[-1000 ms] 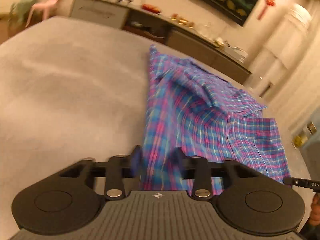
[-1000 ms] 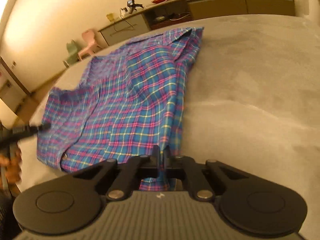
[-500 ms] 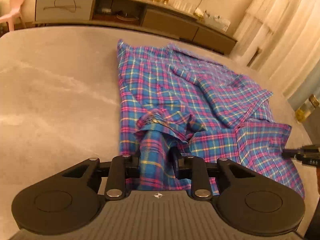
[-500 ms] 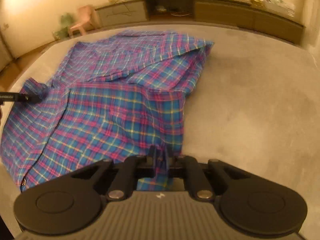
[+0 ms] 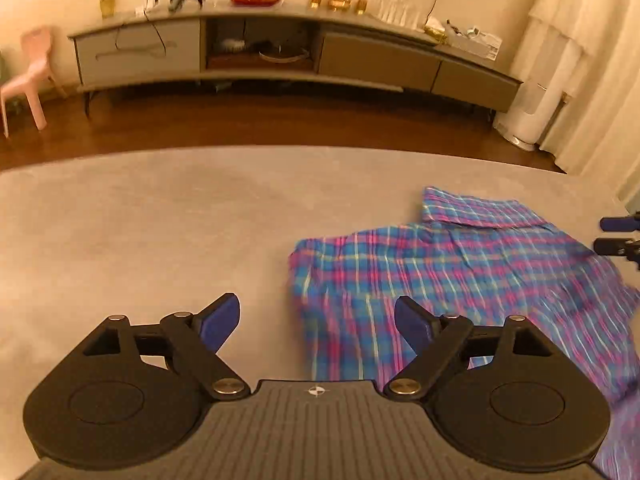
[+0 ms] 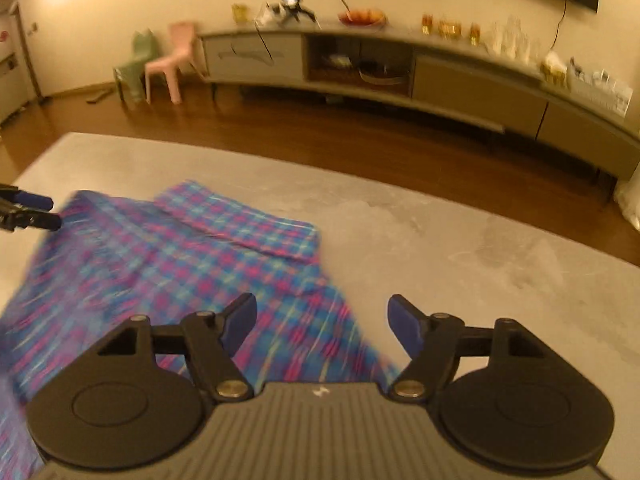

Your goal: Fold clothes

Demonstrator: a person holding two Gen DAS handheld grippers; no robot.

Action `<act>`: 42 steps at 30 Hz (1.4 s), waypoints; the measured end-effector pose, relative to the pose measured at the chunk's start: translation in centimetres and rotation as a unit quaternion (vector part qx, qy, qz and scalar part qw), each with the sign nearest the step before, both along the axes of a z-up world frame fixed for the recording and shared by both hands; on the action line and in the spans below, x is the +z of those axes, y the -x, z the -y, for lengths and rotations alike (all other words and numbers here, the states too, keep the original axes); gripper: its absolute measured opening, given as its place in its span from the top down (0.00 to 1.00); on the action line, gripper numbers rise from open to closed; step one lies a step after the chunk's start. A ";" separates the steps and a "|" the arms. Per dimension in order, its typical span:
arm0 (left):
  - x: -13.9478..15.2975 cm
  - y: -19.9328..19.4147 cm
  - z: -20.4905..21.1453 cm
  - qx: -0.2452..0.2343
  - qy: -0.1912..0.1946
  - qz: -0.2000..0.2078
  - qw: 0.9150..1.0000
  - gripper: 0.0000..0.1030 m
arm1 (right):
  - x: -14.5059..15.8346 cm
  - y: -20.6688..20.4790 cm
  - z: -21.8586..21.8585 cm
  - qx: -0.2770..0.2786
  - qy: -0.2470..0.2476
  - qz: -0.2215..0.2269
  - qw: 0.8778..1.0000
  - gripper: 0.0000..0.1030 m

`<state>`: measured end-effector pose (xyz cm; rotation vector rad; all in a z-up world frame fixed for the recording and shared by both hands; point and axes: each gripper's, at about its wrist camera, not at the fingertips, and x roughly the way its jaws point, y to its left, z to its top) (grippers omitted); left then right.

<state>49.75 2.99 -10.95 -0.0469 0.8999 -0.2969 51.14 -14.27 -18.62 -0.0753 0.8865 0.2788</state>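
A blue, pink and yellow plaid shirt (image 5: 460, 272) lies folded over on the grey surface (image 5: 140, 232). In the left wrist view it lies to the right of my left gripper (image 5: 318, 322), which is open and empty above the shirt's left edge. In the right wrist view the shirt (image 6: 168, 264) lies to the left and under my right gripper (image 6: 322, 320), which is open and empty over the shirt's right edge. The right gripper's fingertips (image 5: 618, 236) show at the far right of the left wrist view; the left gripper's fingertips (image 6: 30, 212) show at the far left of the right wrist view.
The grey surface ends at a far edge (image 5: 280, 150) above a wooden floor. A long low cabinet (image 5: 280, 52) with small items on top stands against the far wall. A pink chair (image 6: 176, 60) and a green chair (image 6: 134, 64) stand at the left. Curtains (image 5: 592, 60) hang at the right.
Both grippers have opened and let go of the shirt, which now lies on the surface. Both have lifted and tilted up, so the cabinet and floor have come into view.
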 end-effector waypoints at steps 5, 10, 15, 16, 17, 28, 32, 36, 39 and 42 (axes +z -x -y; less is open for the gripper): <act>-1.1 -1.5 1.0 -0.028 -0.008 0.008 1.000 0.94 | -3.4 -1.1 -0.3 0.055 -0.007 -0.034 0.998 0.86; 1.9 0.9 -1.2 -0.026 0.037 0.051 0.998 0.98 | 0.8 3.6 -0.6 0.069 -0.029 0.017 0.997 0.98; 6.5 11.7 -7.1 -0.043 0.109 0.115 0.986 0.98 | 7.8 18.8 -1.6 0.140 -0.042 0.111 0.983 0.98; 6.5 14.4 -7.8 -0.046 0.117 0.112 0.986 0.98 | 8.3 22.0 -1.9 0.155 -0.030 0.119 0.980 0.98; 6.5 17.1 -8.6 -0.049 0.124 0.110 0.985 0.98 | 8.0 25.1 -2.3 0.166 -0.018 0.119 0.979 0.98; 1.6 34.5 -8.3 -0.102 0.101 0.018 0.989 0.96 | -0.4 39.5 -2.5 0.104 0.051 0.018 0.993 0.86; 3.3 34.9 -8.7 -0.065 0.129 0.030 0.989 0.95 | 3.5 41.7 -2.0 0.091 -0.041 0.051 0.994 0.82; 2.9 35.2 -8.0 -0.035 0.153 0.005 0.988 0.67 | 2.2 38.9 -0.9 0.045 -0.097 0.019 0.994 0.57; 2.6 37.0 -8.0 -0.016 0.160 0.014 0.987 0.62 | -0.3 37.6 -0.2 0.002 -0.150 -0.044 0.988 0.56; 2.0 38.7 -7.5 -0.031 0.148 0.022 0.988 0.61 | -0.8 39.1 -0.1 -0.010 -0.184 -0.058 0.981 0.54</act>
